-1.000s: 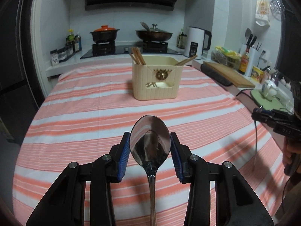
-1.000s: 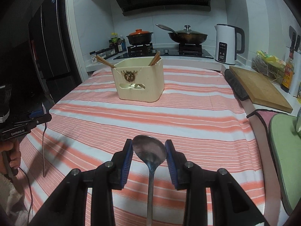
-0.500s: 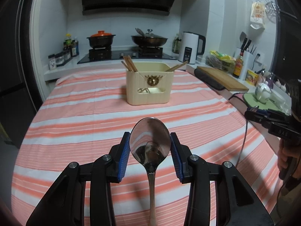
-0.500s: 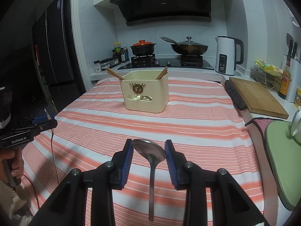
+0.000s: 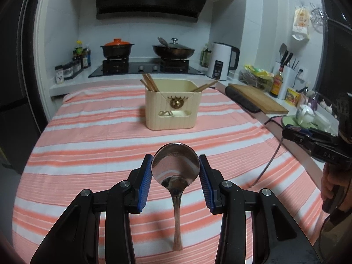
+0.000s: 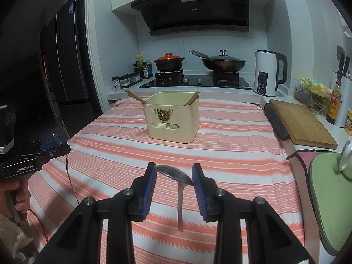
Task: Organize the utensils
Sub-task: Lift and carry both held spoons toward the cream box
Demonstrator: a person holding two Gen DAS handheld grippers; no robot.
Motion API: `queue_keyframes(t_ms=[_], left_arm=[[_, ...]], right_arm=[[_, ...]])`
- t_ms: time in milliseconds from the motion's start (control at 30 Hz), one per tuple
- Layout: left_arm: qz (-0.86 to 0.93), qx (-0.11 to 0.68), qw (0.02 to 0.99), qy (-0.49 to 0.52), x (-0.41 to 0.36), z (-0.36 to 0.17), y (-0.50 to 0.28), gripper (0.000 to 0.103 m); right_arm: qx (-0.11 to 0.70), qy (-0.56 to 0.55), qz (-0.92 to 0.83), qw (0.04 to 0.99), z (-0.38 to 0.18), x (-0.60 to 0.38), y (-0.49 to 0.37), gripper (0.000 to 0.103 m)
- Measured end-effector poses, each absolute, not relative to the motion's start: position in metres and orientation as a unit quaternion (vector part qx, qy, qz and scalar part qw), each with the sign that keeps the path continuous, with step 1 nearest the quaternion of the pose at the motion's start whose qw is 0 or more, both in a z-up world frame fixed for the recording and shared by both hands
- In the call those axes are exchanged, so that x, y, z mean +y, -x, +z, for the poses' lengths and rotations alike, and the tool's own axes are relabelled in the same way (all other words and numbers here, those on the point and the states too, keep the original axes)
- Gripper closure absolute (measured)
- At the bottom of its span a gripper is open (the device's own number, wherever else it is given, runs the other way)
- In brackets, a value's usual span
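Observation:
My left gripper [image 5: 175, 167] is shut on a steel spoon [image 5: 175, 165], bowl up between the blue pads, handle hanging down. My right gripper [image 6: 174, 176] is shut on a second steel spoon [image 6: 175, 173], its bowl tilted between the pads, handle hanging down. A cream utensil holder [image 5: 172, 104] stands in the middle of the striped table, ahead of both grippers, with wooden chopsticks [image 5: 149, 82] leaning out at its left and right corners. It also shows in the right wrist view [image 6: 172, 117]. Both grippers are held above the cloth, well short of the holder.
The table has an orange and white striped cloth [image 5: 88, 136]. Behind it is a hob with a pot [image 5: 117, 48] and a pan [image 5: 173, 49], and a white kettle [image 5: 222, 61]. A wooden cutting board [image 6: 301, 121] and a green mat [image 6: 330, 198] lie at the right.
Both grippers have risen and pulled back from the holder, spoons still held. The right spoon's bowl has tilted sideways between the pads.

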State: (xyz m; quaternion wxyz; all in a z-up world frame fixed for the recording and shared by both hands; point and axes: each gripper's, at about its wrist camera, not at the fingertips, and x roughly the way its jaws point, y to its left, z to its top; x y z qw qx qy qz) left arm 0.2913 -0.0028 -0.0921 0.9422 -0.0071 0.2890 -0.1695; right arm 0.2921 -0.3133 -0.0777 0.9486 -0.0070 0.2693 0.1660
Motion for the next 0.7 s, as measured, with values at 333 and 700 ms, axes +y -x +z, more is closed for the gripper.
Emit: queue_keyframes(t_ms=[333,700], left_arm=[[-0.173,0.291,0.941,0.009,-0.005,-0.091,-0.298,0.062],[-0.182,0.284,0.941,0.010,-0.009,-0.076,-0.308,0.062]], right_arm=[[0.269,0.008,0.171,0.948,-0.075,-0.310,-0.298,0.069],[0.264,0.012,0.178,0.948,-0.062,-0.308,-0.308,0.069]])
